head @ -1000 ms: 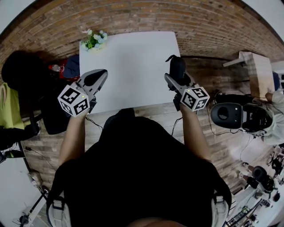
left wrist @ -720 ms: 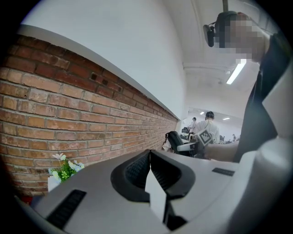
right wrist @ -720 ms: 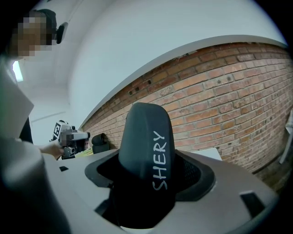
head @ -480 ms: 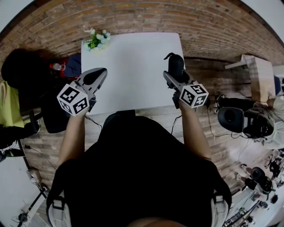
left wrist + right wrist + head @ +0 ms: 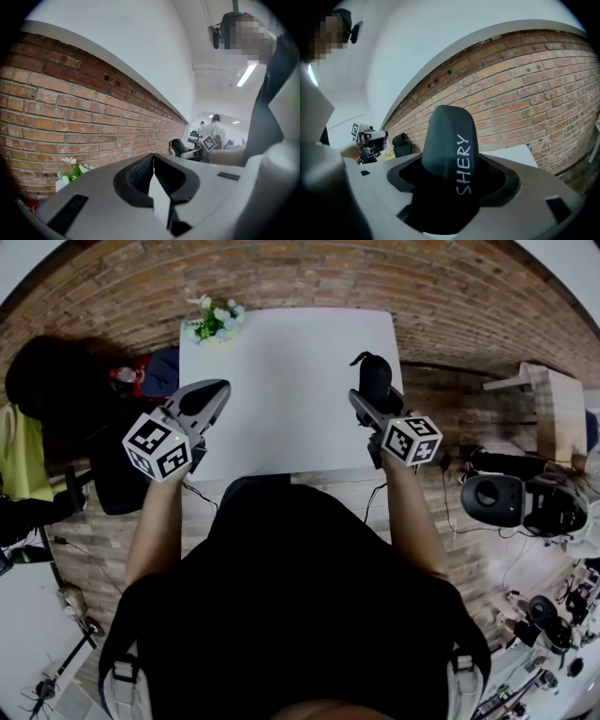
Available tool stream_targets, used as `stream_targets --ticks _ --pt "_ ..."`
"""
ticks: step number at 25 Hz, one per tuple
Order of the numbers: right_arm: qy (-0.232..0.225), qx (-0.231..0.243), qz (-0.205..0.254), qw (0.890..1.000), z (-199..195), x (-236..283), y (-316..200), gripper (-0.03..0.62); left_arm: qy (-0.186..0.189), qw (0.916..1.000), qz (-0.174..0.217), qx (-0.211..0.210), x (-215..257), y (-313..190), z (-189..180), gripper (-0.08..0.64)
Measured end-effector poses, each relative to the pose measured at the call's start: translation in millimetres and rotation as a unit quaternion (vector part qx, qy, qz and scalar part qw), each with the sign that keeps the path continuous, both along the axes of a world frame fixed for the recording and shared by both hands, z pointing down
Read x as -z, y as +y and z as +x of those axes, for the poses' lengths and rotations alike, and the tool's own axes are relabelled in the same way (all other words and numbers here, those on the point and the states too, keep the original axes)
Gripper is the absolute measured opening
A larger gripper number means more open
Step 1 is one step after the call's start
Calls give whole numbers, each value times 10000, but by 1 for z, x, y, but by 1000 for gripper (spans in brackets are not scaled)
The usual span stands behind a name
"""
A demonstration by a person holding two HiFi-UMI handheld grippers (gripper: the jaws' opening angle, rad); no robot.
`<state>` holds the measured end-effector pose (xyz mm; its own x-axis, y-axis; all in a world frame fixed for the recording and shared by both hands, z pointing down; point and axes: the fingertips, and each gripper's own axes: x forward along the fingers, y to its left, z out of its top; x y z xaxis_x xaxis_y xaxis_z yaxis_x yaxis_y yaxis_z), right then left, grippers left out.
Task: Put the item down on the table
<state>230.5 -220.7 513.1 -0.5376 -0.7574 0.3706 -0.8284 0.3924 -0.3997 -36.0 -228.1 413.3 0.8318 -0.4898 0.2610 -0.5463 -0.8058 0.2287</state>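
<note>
Both hands have drifted forward since the earlier frame, and the right hand-held gripper [image 5: 376, 401] has carried the item [image 5: 373, 376] a little further in over the right side of the worktop [image 5: 281, 381]. That hand-held gripper is clamped on the item, a dark rounded thing with white lettering. Its jaws stand wide on either flank, and the long axis runs out along the line they point, away from the person. In the right gripper view the item [image 5: 449, 140] rises out of the jaws, with the worktop's pale surface [image 5: 520, 155] beyond and below it. So the drop spot seems to lie beneath and slightly ahead of the item, not off to a side. Whether the item's underside already touches the surface cannot be told from any view. The left hand-held gripper [image 5: 208, 401] hangs at the worktop's left edge, well apart from the item, with its jaws together on nothing. The right hand is plainly the one placed for the set-down, which looks to call for lowering before letting go. Flowers [image 5: 214, 320] stand at the far left corner, clear of that path.
</note>
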Motion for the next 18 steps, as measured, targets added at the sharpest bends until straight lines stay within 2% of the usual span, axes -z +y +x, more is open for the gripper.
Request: stream_targets --ticks 8,18 --pt "135 -15 -218 9997 -3 -26 -13 356 -18 9999 -43 92 -2 -14 -13 11" --pt "168 10 -581 9982 -5 -62 -22 356 -45 10000 -72 -10 -6 -27 -4 11"
